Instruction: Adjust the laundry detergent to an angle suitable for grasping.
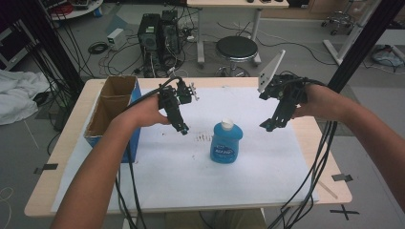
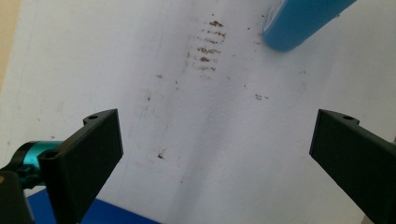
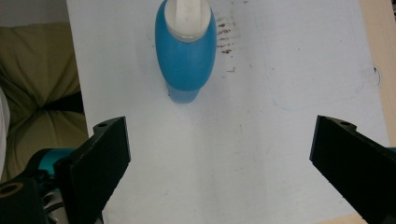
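A blue bottle [image 1: 226, 143] with a white cap stands upright on the white sheet [image 1: 200, 176] in the middle of the table. My left gripper [image 1: 182, 128] hovers just left of it, jaws wide open and empty. My right gripper [image 1: 269, 125] hangs to the bottom right of a grey plate, right of the bottle, also open and empty. In the left gripper view the bottle's base [image 2: 299, 23] shows at the top right, beyond the open gripper [image 2: 217, 154]. In the right gripper view the bottle [image 3: 186, 51] lies ahead, left of centre, beyond the open gripper [image 3: 219, 158].
An open cardboard box with a blue side [image 1: 111, 110] stands at the table's left edge. Brown smudges [image 1: 204, 138] mark the sheet beside the bottle. Behind the table are a black stool [image 1: 236, 49], computer towers [image 1: 157, 33] and cables on the floor.
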A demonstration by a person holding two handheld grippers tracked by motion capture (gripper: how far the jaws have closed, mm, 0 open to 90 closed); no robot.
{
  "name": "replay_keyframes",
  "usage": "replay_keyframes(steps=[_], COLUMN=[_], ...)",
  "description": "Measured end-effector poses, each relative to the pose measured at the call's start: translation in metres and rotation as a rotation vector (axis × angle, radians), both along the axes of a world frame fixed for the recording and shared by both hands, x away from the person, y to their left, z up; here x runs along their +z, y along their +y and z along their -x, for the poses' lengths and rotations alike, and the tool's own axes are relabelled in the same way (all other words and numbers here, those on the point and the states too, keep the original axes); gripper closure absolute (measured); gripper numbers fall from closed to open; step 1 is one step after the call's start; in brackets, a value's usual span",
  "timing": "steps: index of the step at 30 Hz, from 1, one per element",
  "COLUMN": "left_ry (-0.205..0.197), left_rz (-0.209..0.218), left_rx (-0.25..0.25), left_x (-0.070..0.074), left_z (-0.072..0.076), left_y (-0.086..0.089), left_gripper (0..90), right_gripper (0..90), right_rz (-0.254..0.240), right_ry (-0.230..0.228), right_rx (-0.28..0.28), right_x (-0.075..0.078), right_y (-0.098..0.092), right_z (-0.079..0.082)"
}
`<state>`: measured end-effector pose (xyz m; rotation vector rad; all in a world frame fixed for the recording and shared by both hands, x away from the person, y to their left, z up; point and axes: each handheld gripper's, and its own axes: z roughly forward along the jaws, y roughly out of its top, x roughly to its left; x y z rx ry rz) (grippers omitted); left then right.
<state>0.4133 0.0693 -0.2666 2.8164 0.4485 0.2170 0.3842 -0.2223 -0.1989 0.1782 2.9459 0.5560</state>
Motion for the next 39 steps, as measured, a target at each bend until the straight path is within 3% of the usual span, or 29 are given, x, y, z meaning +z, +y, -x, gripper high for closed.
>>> replay_keyframes(steps=[13, 23, 31, 39], left_ry=[0.021, 0.040, 0.061, 0.043], left_rz=[0.023, 0.044, 0.045, 0.061], left_rx=[-0.049, -0.101, -0.127, -0.131], left_x=[0.005, 0.011, 0.010, 0.013], left_z=[0.018, 0.044, 0.059, 0.064], left_y=[0.001, -0.004, -0.011, -0.009], left_gripper=[2.6, 2.6, 2.6, 2.6], right_gripper=[4.0, 4.0, 4.0, 4.1], right_rz=[0.010, 0.017, 0.011, 0.007], right_ry=[-0.005, 0.023, 0.029, 0.021], right_rx=[-0.015, -0.022, -0.029, -0.027], right_x=[0.009, -0.005, -0.004, -0.002], right_y=[0.006, 0.015, 0.015, 0.013], right_z=[-0.031, -0.063, -0.072, -0.068])
